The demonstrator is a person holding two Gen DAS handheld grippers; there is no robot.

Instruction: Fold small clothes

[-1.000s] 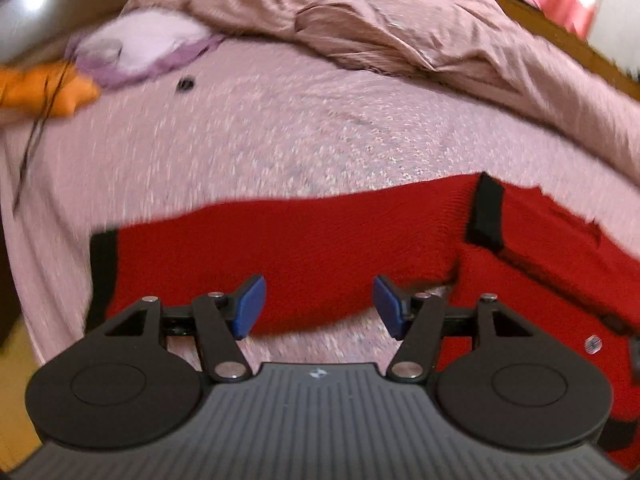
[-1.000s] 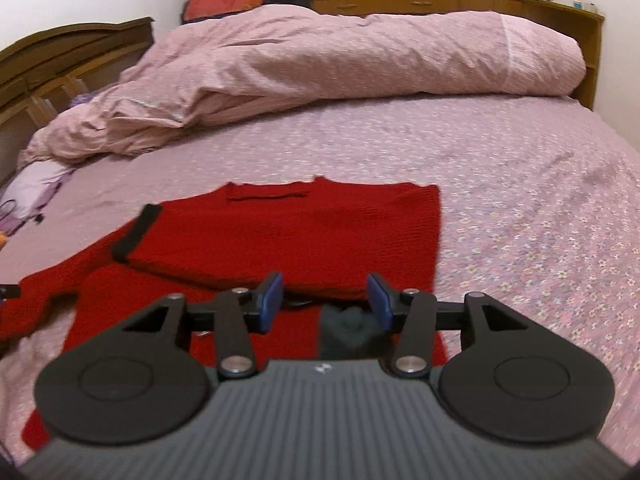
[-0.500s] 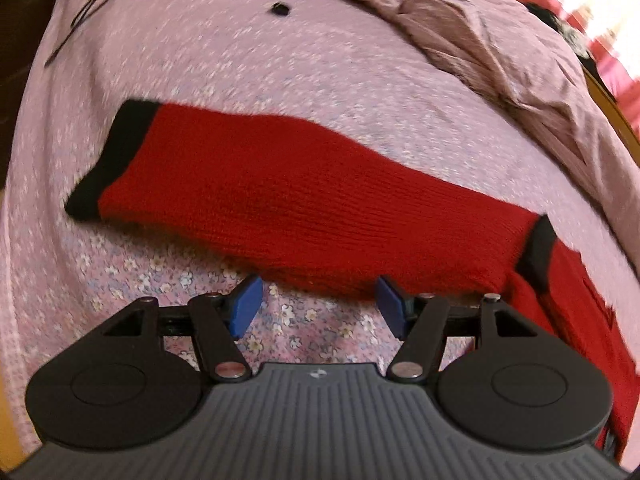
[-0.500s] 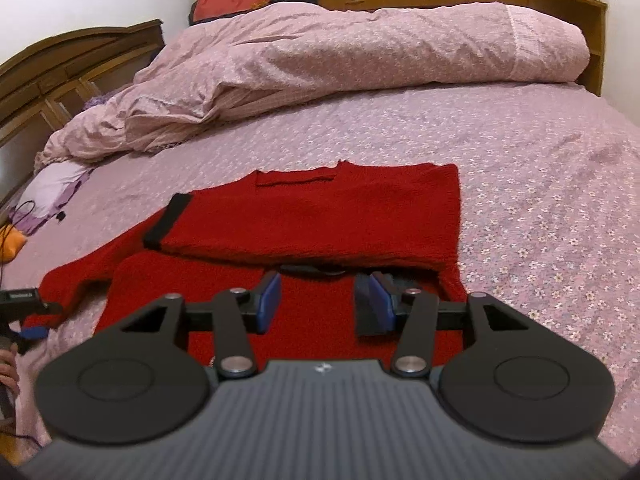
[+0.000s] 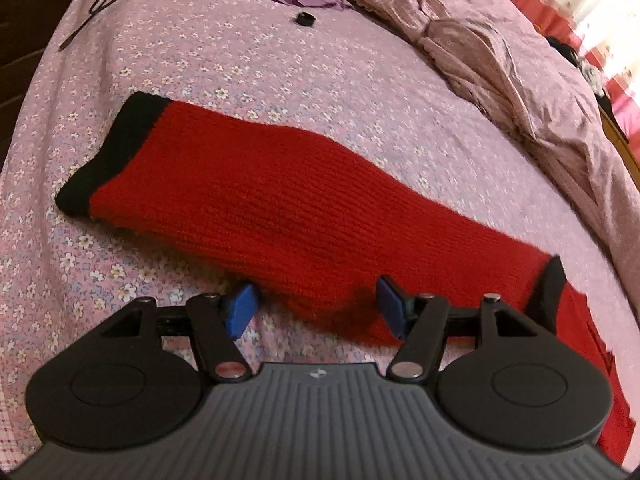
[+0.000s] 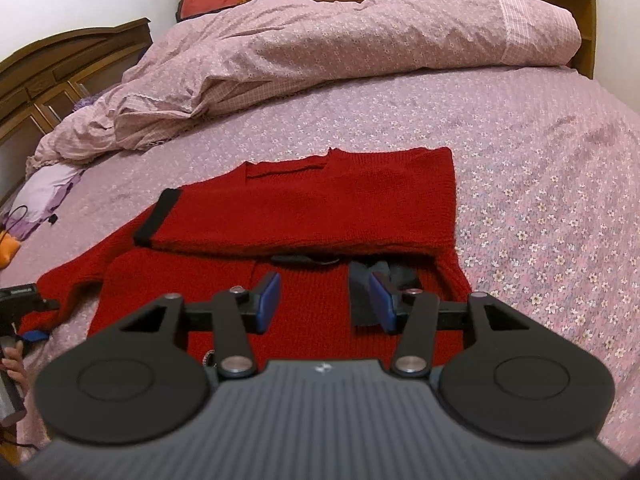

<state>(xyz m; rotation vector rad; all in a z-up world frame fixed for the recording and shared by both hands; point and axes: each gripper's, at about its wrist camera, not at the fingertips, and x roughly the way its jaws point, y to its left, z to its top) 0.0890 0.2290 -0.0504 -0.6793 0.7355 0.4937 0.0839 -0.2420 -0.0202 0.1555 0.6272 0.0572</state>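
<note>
One sleeve [image 6: 280,216] of the red sweater [image 6: 320,320] is folded across; the other sleeve [image 5: 280,208] remains, both grippers' fingers spread.

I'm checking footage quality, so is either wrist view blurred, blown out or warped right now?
Left wrist view: the curtain at top right is blown out and smeared, and the red sweater sleeve is slightly soft. Right wrist view: sharp and evenly lit. Both views bend the bedsheet with fisheye distortion.
</note>
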